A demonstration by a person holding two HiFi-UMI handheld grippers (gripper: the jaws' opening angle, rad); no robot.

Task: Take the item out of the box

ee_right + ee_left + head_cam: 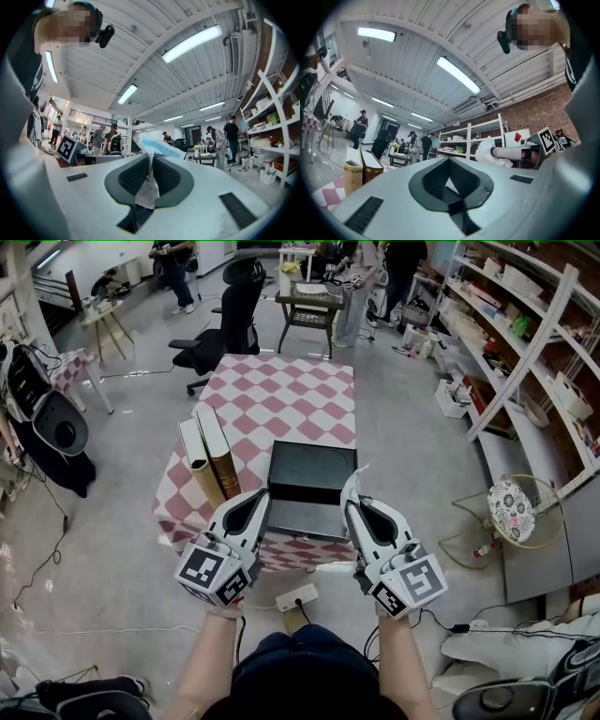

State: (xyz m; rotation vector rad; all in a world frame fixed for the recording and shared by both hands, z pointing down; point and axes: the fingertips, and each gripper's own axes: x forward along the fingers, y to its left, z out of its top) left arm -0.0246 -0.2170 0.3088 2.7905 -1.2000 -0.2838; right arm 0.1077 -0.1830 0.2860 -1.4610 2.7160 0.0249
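Plainly, the item is already out of the black box. The right gripper holds a thin white packet with a pale blue band, raised over the near edge of the checked surface. In the right gripper view its fingers pinch the packet by a narrow strip. Most of the packet stands free beyond the tips, and it looks soft and creased there.

That hold is the weak point. With so little material between the fingers, a quick swing or a small loosening could probably let the packet slide out. From where it hangs it would likely drop either back into the open box or off the near side to the floor, where a white power strip lies.

The left gripper is level with the right one and just to its left. Its fingers are pressed together on nothing, so it could not catch a slipping packet unless it opened first.

Two upright books stand just left of the box. A wide sweep to the left could knock them over. Since the free end flops, it may also snag on the box wall if the hand sinks.
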